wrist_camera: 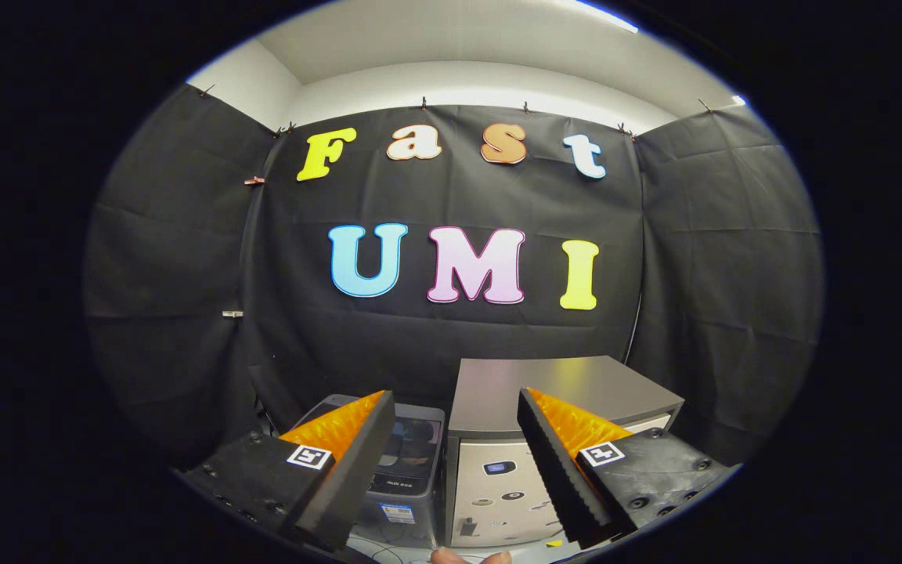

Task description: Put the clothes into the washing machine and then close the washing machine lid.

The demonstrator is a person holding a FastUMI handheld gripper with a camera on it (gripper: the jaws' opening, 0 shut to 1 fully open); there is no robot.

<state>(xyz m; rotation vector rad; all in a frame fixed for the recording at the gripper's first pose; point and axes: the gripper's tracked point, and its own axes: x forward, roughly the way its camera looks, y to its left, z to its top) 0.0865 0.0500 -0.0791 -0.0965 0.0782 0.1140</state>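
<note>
**Claw held high and level, washer low and ahead**

Biggest thing on show is the grey cabinet (pixel 545 392), standing against the booth wall, its flat top bare and its pale front dotted with stickers. Tucked tight against the cabinet's left side sits the washing machine (pixel 408 470), a small grey top-loader, lower than the cabinet's top. Its dark, see-through lid (pixel 412 439) looks to be lying flat over the tub, though the finger in front hides part of it, so call that a likely, not a certain. Clothes? None to be made out, either on the cabinet or through that lid. That fits a load already inside and shut in, and it fits clothes waiting somewhere out of sight.

Now the claw (pixel 455 462): fingers spread wide apart, nothing between them, nothing touched. The relation that matters: the washer lies ahead of and below the claw, behind its left finger, left of the cabinet's corner. A fingertip of a hand (pixel 470 557) peeks in beneath the claw, in front of the cabinet's foot.
</note>
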